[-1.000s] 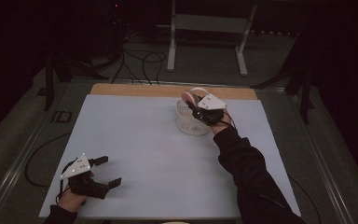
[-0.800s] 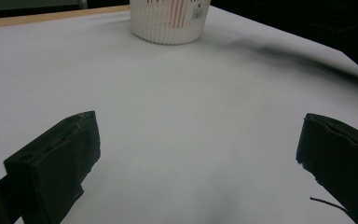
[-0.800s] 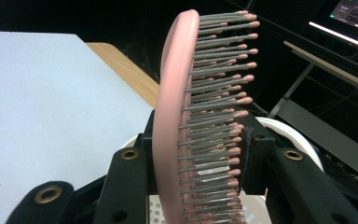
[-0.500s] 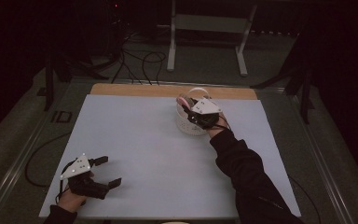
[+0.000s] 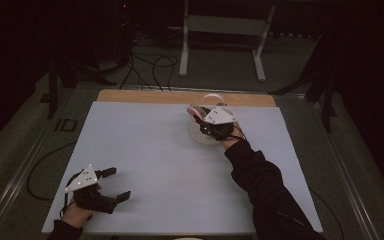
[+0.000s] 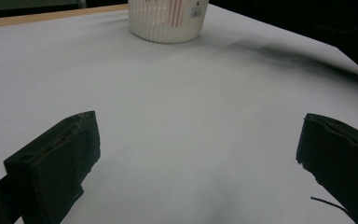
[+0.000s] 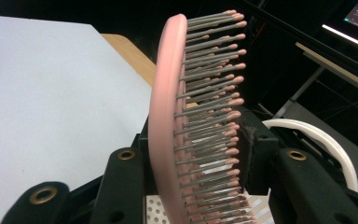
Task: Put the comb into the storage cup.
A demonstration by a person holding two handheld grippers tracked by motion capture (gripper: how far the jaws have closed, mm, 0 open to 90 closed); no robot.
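Darkness surrounded the work area, where a grey floor (image 5: pixel 220 75) was crossed by loose black cables (image 5: pixel 150 65) and one pale metal stand (image 5: pixel 225 30) was set beyond the far edge. One table (image 5: pixel 145 150) was seen, covered by a white sheet, with a strip of bare wood (image 5: pixel 145 96) left showing along its far side. Two dark-sleeved arms were brought in from the near edge, one gripper being held in each hand. One white ribbed basket (image 5: pixel 200 134) with a curved white handle was placed near the far edge, right of centre, well apart from the left gripper (image 5: pixel 115 184). One pink hairbrush (image 7: pixel 168 126) with grey, pink-tipped bristles was counted. The right gripper (image 5: pixel 200 117) was clamped on that brush, which was held upright between the black jaws directly above the basket, whose perforated wall was glimpsed beneath it in the right gripper view. The left gripper was kept at the near left corner, low over the sheet, with its jaws spread wide and nothing between them. Compared with one second before, the right gripper and brush had been shifted slightly toward the left over the basket, while the left gripper had been left where it was.
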